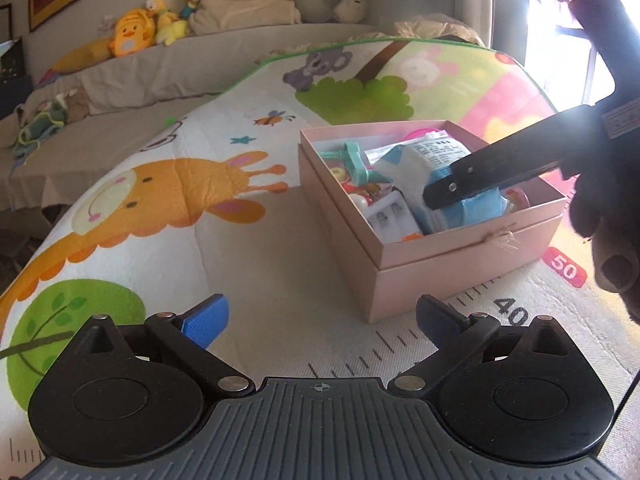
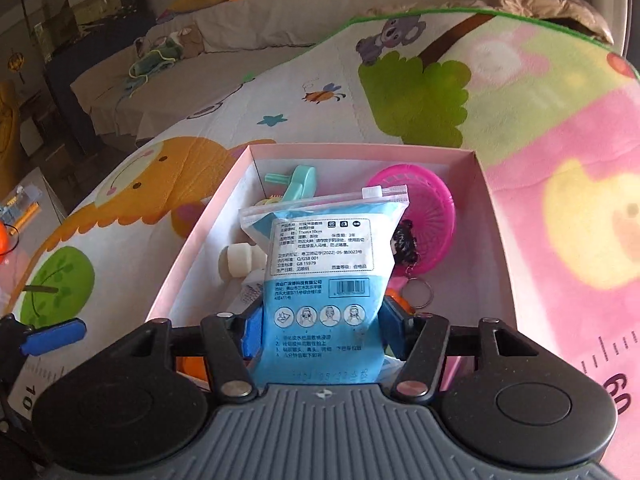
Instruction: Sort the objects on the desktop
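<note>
Right wrist: right gripper (image 2: 322,334) flanks blue pouch (image 2: 320,276).

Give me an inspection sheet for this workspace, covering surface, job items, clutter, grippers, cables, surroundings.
Surface: cartoon animal play mat with printed ruler marks.
Job's things: pink box open, holding blue-white zip pouch, magenta basket, teal plastic toy, keyring.
Clutter: nothing seen on the mat near the box.
Grippers: left gripper open, empty, short of the box; right gripper over the box, pouch between its jaws, whether the pads press on it unclear.
Cables: nothing seen.
Surroundings: sofa with plush toys and cushions.
</note>
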### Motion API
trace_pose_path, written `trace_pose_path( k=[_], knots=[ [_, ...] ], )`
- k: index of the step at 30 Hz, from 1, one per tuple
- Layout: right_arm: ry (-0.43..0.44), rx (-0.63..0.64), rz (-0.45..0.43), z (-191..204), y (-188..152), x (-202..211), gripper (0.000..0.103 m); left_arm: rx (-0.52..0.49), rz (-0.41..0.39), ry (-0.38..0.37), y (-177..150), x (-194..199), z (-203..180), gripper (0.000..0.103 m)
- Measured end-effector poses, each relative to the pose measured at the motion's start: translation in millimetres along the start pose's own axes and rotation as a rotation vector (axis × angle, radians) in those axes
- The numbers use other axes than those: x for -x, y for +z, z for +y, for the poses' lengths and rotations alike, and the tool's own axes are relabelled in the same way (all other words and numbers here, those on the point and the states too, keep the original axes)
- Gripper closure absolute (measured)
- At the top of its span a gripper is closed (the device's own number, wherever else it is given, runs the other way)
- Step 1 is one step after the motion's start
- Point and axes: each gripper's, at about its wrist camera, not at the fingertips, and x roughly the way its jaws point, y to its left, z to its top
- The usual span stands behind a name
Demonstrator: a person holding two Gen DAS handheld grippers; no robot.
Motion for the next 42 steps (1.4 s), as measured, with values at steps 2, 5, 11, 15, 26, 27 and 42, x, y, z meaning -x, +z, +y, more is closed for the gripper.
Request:
trace_pose_path(
  k=[2, 5, 11, 15, 26, 27, 42],
  knots=[
    [-0.017, 0.016, -0.087, -6, -2, 22, 0.016, 0.001, 0.005, 0.01, 0, -1, 2, 0.0],
    [-0.085, -0.029, -0.177, -27, 1, 44, 0.0, 0.013, 0.016, 0.016, 3, -7, 1, 0.0],
    [-0.021, -0.249, -0.057, -76, -3, 24, 0.0, 0.019, 0.006, 0.011, 10, -13, -4, 0.0],
    [0.086, -0.303, -0.022, -71, -5, 11, 0.0, 0.019, 0.0, 0.021, 14, -16, 2, 0.0],
    [0.159, -0.25, -0.061, -1, 41, -47, 0.0, 0.114, -0.004, 0.173, 24, -32, 67, 0.0],
    [0.15, -0.235, -0.071, 6, 45, -51, 0.0, 0.129, -0.001, 0.184, 24, -30, 72, 0.0],
    [0.091, -0.04, -0.033, 41, -66, 32, 0.0, 0.19, 0.027, 0.144, -45, 8, 46, 0.0]
  ],
)
